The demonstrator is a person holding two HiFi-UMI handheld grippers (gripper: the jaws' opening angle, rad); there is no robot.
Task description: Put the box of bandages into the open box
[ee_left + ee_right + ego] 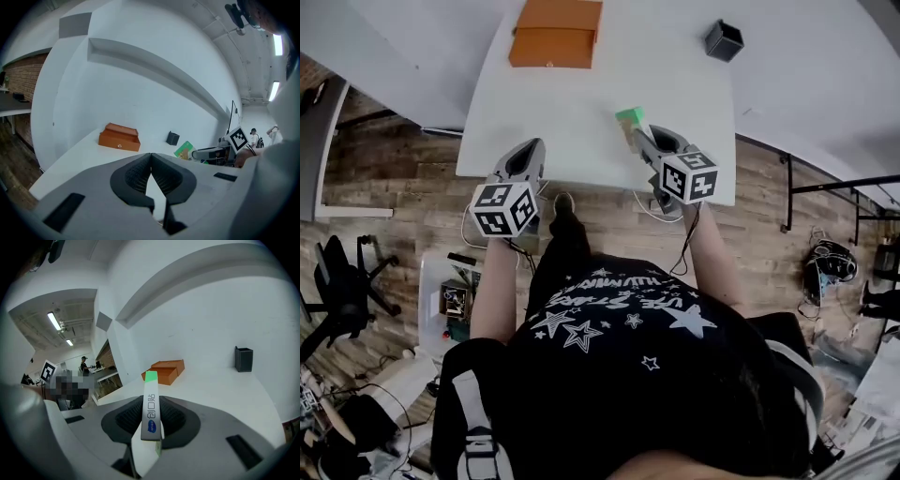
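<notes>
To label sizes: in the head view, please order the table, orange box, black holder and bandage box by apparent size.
1. table
2. orange box
3. black holder and bandage box look alike; right gripper partly hides the latter.

The orange box [555, 33] runs off the head view's top edge; its inside cannot be made out. Nearer than it, the bandage box [151, 411] has its lower end buried between the jaws of the right gripper [151, 399].

The box of bandages [151, 416] carries "创口贴" down its narrow grey edge, above a blue oval logo too small to read. The shirt [619, 309] has upside-down lettering among stars, not legible.
</notes>
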